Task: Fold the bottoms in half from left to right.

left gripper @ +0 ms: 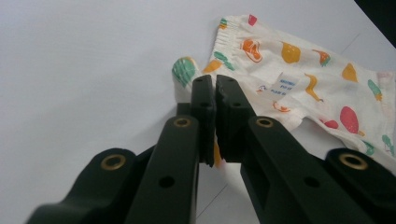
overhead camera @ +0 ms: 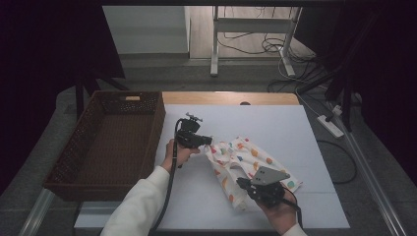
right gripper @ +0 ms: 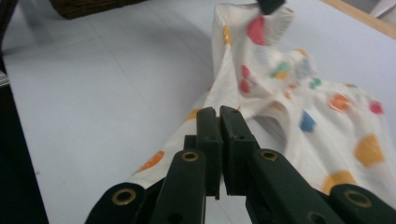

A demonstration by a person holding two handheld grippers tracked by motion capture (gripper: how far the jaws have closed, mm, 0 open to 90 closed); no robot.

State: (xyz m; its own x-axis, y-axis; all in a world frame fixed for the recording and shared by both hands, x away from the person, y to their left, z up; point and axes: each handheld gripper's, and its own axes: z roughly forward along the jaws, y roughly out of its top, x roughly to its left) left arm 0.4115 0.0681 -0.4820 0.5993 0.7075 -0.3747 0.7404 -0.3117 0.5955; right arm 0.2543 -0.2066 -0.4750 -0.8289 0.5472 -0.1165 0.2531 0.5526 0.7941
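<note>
Both grippers are on the printed garment (overhead camera: 246, 164), a small white piece with coloured shapes that lies on the white table sheet (overhead camera: 275, 123), right of the wicker basket (overhead camera: 110, 142).

Left gripper (overhead camera: 209, 141): jaws pressed together on cloth at the garment's far left corner. In the left gripper view (left gripper: 215, 88) a bit of orange-printed fabric shows between the jaws, near the gathered elastic edge (left gripper: 231, 39). I read this as a pinch on the waistband end, held slightly above the sheet.

Right gripper (overhead camera: 242, 183): jaws together on the near left edge of the garment. The right gripper view (right gripper: 219, 116) shows cloth running out from both sides of the closed tips, and the fabric rising in a taut ridge toward the other gripper's tip (right gripper: 273, 5) at the top of that view.

Why held so: two pinches along one edge put that edge in tension, which lets me lift or fold the piece without bunching. The rest of the garment rests on the sheet to the right.

The basket stands open at the left, near enough to be the likely destination.
</note>
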